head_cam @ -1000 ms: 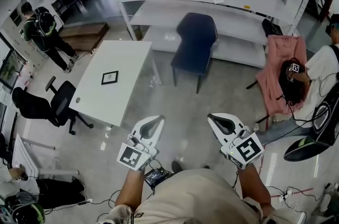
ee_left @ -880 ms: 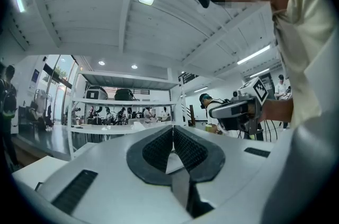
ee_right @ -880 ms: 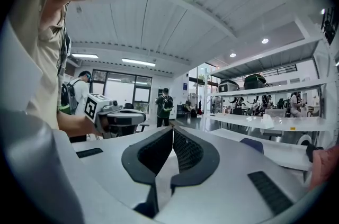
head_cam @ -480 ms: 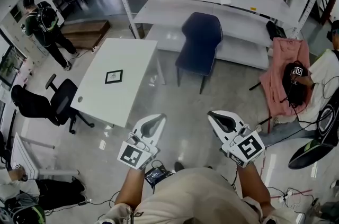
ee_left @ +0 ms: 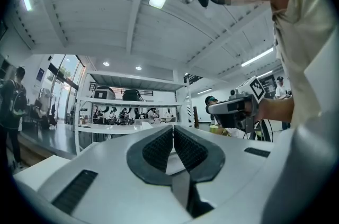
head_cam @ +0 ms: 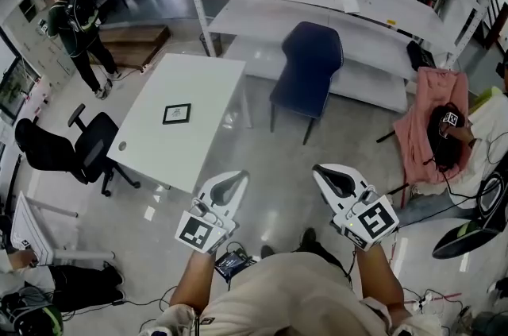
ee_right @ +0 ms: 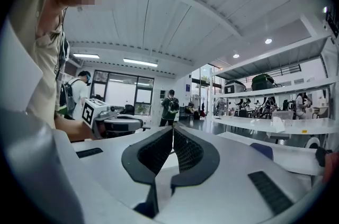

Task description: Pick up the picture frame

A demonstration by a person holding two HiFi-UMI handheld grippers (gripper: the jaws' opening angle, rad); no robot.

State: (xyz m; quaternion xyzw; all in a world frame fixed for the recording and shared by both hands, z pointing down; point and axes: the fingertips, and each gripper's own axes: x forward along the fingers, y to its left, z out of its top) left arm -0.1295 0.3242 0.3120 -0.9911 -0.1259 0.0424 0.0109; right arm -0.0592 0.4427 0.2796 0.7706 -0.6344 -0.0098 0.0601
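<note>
Shifted rightward, table holds picture frame well inside its edges.

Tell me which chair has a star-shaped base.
The black office chair left of the white table. The blue chair on the table's right stands on straight legs instead.

no legible txt anywhere

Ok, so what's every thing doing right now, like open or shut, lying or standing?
left gripper: shut, empty.
right gripper: shut, empty.
picture frame: lying flat on the white table, untouched.
blue chair: standing upright, nobody on it.
black office chair: standing by the white table, empty.
</note>
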